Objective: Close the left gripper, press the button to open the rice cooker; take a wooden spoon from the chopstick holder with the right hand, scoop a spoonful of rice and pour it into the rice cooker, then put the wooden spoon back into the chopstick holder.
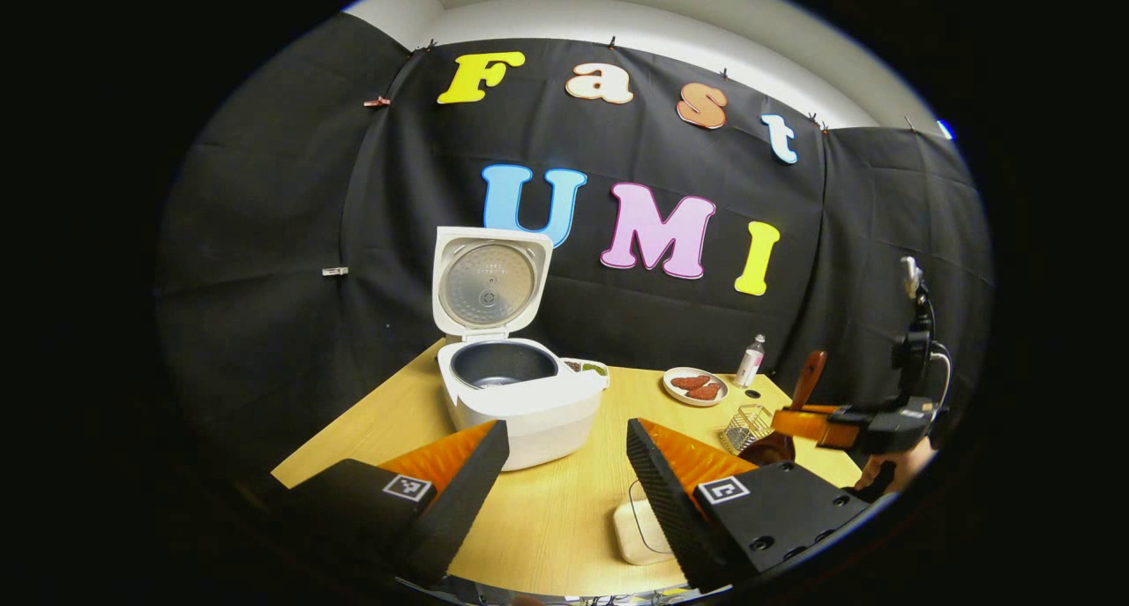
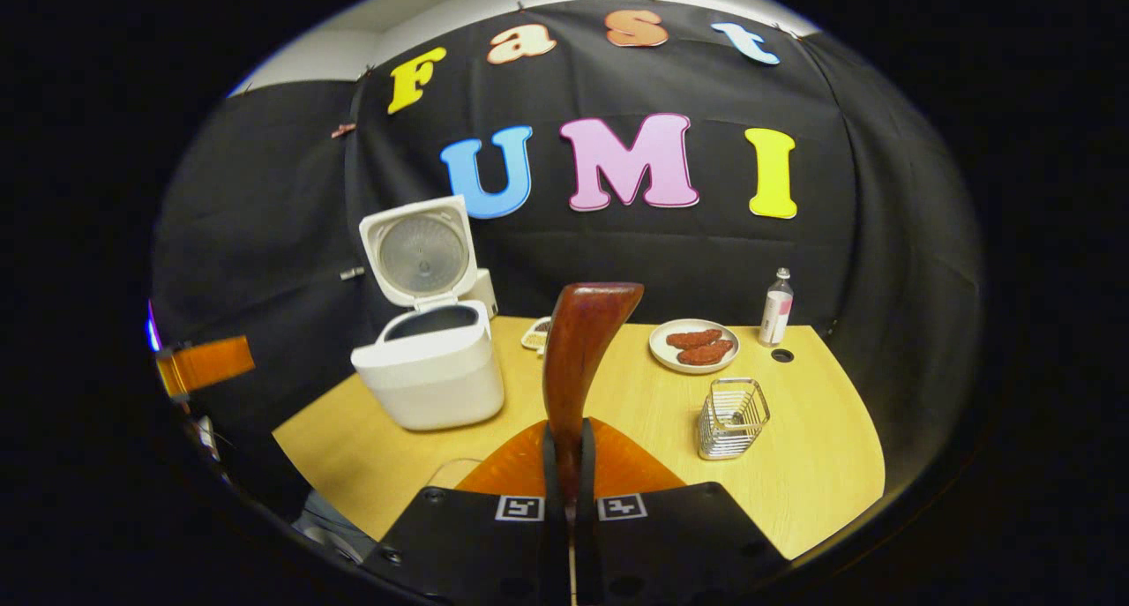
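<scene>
Gripping the dark reddish wooden spoon by its handle, right tool clamped tight, long axis upright above the pale wooden bench. Left tool spread wide, holding nothing. Near the left tool, a small clear tub, contents too unclear to call rice. Beyond and left of the spoon, white rice cooker, lid up, pot exposed. Just right of the spoon, the square wire chopstick holder. Scooping judged next; right hand nearer.

Open white rice cooker w/ raised lid blocks counter's far-left side. Wire chopstick holder, white plate of brown food & small clear bottle crowd the right. Bare wood betw. cooker & holder: my tongs can pass there.
</scene>
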